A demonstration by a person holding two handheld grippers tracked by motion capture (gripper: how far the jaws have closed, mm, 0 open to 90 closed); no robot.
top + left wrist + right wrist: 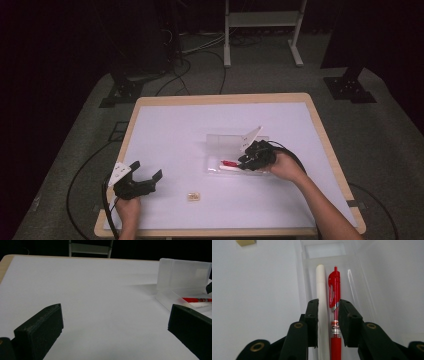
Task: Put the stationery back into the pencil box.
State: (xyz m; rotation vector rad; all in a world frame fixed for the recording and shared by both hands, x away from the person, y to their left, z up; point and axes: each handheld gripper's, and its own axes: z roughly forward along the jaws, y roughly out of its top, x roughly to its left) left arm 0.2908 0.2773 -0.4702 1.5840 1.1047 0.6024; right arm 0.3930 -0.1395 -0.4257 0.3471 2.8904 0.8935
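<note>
Red pen [334, 300] and white pen [320, 297] lie side by side in the clear case [216, 145], right of centre. Right tool [329, 308] straddles the red pen, jaws narrow, not pinching. Left tool [148, 172] waits wide, near-left. Eraser [193, 196] remains on the counter [170, 130].

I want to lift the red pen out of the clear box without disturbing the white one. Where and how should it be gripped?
Probably at mid-barrel, from straight above. The red pen lies flat, lengthwise in the clear box, close beside the white pen. The right gripper already straddles it; one jaw must slip between the two pens, jaws across the barrel.
</note>
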